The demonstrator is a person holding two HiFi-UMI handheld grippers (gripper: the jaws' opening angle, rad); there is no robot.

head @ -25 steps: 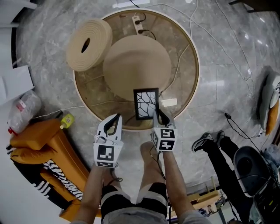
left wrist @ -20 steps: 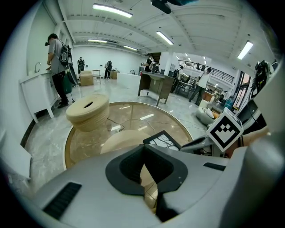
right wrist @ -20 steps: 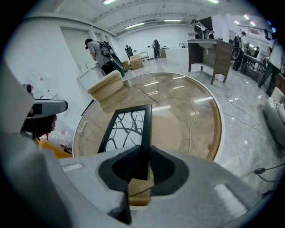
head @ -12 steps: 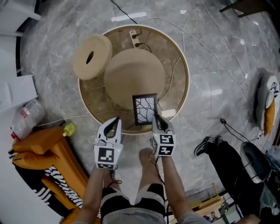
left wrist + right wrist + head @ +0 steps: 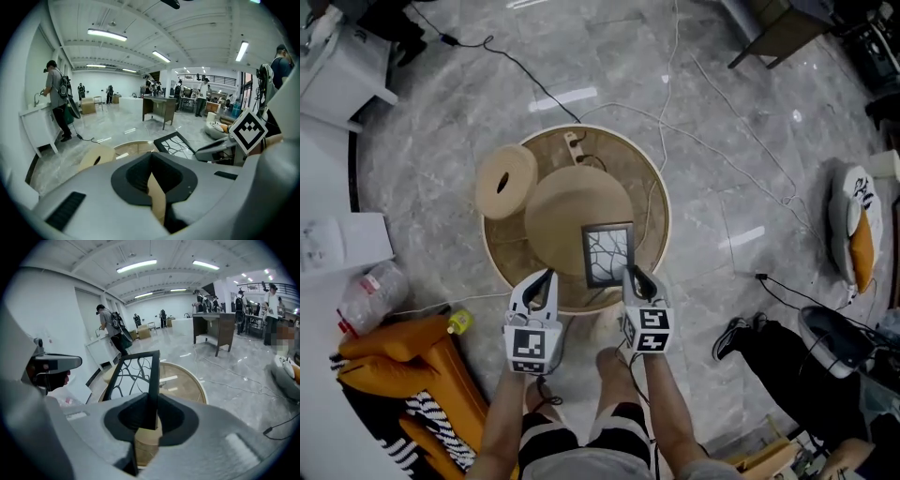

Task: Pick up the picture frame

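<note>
- Left gripper (image 5: 546,276) and right gripper (image 5: 634,274) — pale grey moulded shells that narrow towards the tips.
- A black lining (image 5: 152,177) rings each jaw mouth, and a dark ribbed slot (image 5: 65,211) is set into the shell.
- Each carries a cube (image 5: 532,347) with black-and-white square markers at its back end.
- Forearms bare.
- Shorts (image 5: 546,433) — black with white bands.
- Grey top (image 5: 581,466) at the lower edge of the head view.

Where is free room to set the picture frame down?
Free: the top of the round pouf, beside the ring cushion; the marble floor left of the round mat. Crowded: the mat's far edge, with power strip and cables.
</note>
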